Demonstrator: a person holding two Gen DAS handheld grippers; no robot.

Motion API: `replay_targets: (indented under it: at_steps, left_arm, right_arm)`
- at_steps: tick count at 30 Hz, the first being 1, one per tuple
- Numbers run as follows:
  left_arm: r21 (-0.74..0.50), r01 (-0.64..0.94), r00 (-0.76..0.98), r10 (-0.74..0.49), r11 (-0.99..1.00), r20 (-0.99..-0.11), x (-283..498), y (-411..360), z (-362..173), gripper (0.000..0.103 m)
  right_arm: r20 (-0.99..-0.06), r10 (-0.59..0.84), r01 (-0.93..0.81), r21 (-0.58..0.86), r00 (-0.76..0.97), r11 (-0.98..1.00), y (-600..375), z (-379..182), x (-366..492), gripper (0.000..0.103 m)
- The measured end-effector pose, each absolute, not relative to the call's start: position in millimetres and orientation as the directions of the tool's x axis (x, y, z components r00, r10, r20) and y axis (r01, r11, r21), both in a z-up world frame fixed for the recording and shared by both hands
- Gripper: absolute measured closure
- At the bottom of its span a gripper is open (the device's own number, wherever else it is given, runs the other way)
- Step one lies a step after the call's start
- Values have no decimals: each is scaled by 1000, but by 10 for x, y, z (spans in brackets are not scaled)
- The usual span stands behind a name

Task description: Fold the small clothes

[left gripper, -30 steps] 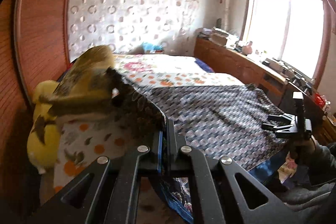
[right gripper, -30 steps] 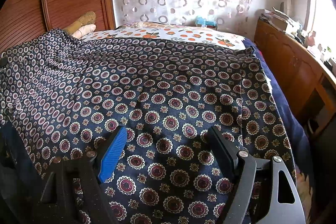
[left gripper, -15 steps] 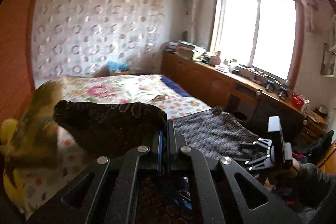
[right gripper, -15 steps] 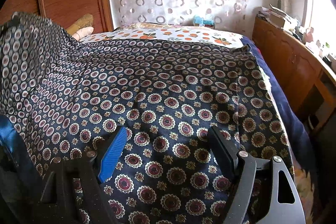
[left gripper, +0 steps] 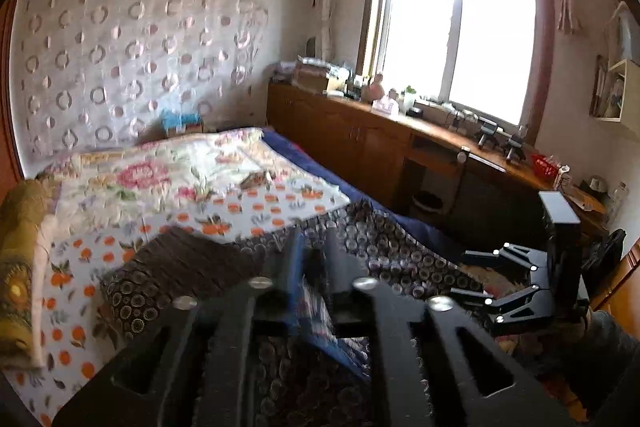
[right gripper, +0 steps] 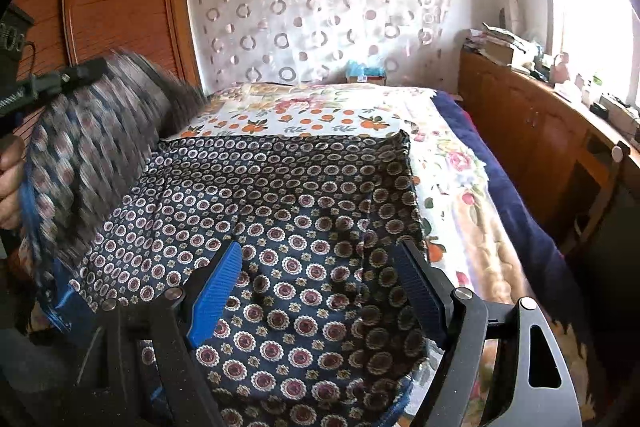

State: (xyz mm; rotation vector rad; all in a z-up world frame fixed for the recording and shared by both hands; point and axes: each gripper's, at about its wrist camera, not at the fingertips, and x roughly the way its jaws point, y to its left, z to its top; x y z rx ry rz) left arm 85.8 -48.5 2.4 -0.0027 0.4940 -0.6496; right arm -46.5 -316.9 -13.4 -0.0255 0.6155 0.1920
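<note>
A: Garment first: dark navy cloth printed with small red-and-white medallions [right gripper: 288,211], spread flat over the near end of the bed with the orange-fruit floral sheet [right gripper: 304,119]. Its left edge is lifted off the bed; that raised part is blurred.

B: What do I log for the left gripper [left gripper: 314,263]?

A: From my station I see its jaws opening, a narrow gap between them, with a strip of the medallion cloth and its blue lining in that gap. The pads no longer look pressed on it, though blur makes this hard to judge. In the right wrist view the same tool sits at the raised left edge of the cloth.

B: And the right gripper [right gripper: 320,291]?

A: Spread wide, hovering over the near right part of the cloth, blue ribbed pad [right gripper: 216,291] on one side, dark pad on the other. Nothing pinched; I only see cloth below it.

B: Surroundings?

A: Long brown wooden cabinet [left gripper: 360,135] runs along the bed's right side under the bright window [left gripper: 460,35]. Sheer circle-patterned curtain [right gripper: 320,11] hangs beyond the bed's far end.
</note>
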Motion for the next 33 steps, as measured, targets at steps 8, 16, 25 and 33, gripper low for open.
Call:
replay_targets:
  at_steps: [8,16,25,33]
  left_arm:
    - [-144,552,682,-544,821,-488,784,-413,-177,34]
    - [-108,474,725,-457,874,-516,715,-108,-378,28]
    - [-99,411,736,-394,906,-550,754,144,-584,28]
    - [-114,396,730,-388,911,-563,743,216,-703,28]
  right_arm:
    - [-589,216,-217,69,779,974,-3086,-179,-359,23]
    - [-609,280,-311,58,742,949,-2737,-171,-32,23]
    - [-675,347,-430,49,651,901,-2357,-232,576,23]
    - [-757,348,-485,47,553,873,-2159,-506,1016,35]
